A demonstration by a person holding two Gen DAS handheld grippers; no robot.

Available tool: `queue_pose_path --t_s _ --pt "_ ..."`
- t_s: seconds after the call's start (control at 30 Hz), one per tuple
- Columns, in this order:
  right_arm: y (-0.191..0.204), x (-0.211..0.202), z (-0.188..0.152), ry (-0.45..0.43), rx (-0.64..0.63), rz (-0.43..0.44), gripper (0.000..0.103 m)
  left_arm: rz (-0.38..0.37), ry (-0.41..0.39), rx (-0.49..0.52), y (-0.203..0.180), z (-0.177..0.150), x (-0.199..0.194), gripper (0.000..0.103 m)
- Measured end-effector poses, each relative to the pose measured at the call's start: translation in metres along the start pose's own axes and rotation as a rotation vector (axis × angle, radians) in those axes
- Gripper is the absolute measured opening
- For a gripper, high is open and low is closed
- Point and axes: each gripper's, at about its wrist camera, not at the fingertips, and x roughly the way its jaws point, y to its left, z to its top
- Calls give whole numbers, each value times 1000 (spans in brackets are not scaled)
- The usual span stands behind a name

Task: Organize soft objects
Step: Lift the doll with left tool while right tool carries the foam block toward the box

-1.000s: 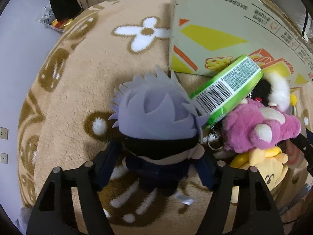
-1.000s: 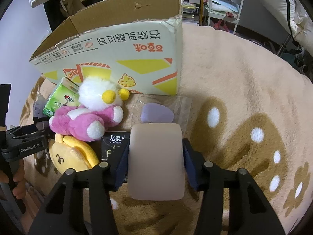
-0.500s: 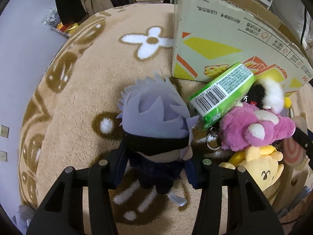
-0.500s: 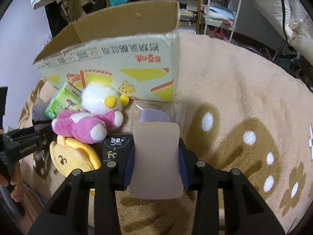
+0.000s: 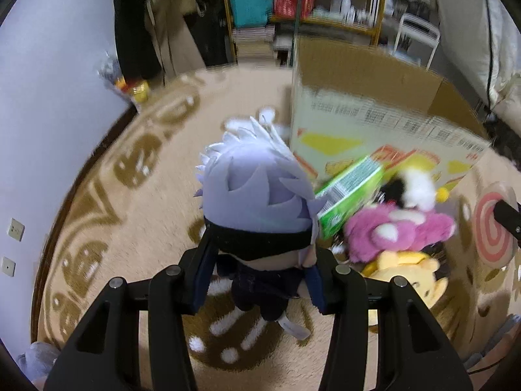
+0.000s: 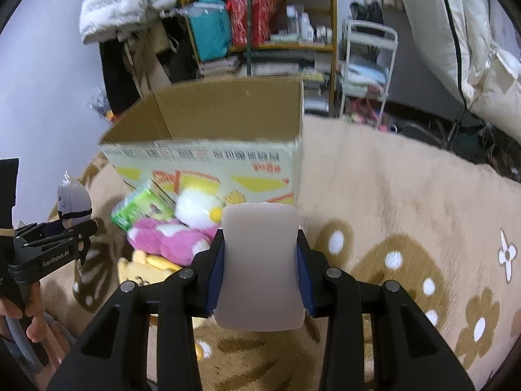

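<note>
My left gripper (image 5: 260,260) is shut on a plush doll (image 5: 257,192) with lavender spiky hair and a black blindfold, and holds it by the neck above the carpet. My right gripper (image 6: 260,241) is shut on a beige soft pad (image 6: 260,260), also off the carpet. An open cardboard box (image 6: 208,163) stands behind. In front of the box lie a pink plush (image 6: 169,241), a white fluffy plush (image 6: 195,208), a yellow plush (image 5: 407,270) and a green tissue pack (image 5: 351,192). In the right wrist view the left gripper (image 6: 70,228) and its doll (image 6: 74,200) show at the left edge.
A tan patterned carpet (image 6: 407,215) covers the floor. Behind the box stand a crowded shelf (image 6: 260,16) and a white trolley (image 6: 368,65). A grey wall (image 5: 49,114) runs along the left. A hand (image 6: 29,319) holds the left gripper's handle.
Both grippers closed tighter on their objects and rose, lifting the doll and the beige pad off the carpet. Both views tilted up, bringing the shelf and the box opening into sight.
</note>
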Motion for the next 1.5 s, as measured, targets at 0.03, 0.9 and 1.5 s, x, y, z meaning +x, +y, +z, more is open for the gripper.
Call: queue_pose_path --t_s 0.03,0.9,1.5 --pt "1 -4 1 -21 -1 1 41 1 -43 1 -1 0 -11 48" --pt "10 -54 57 -365 -46 45 42 -5 -557 83 -32 46 -124 48" --pt "10 -3 92 -356 -63 77 42 -44 -518 134 -62 100 -54 48"
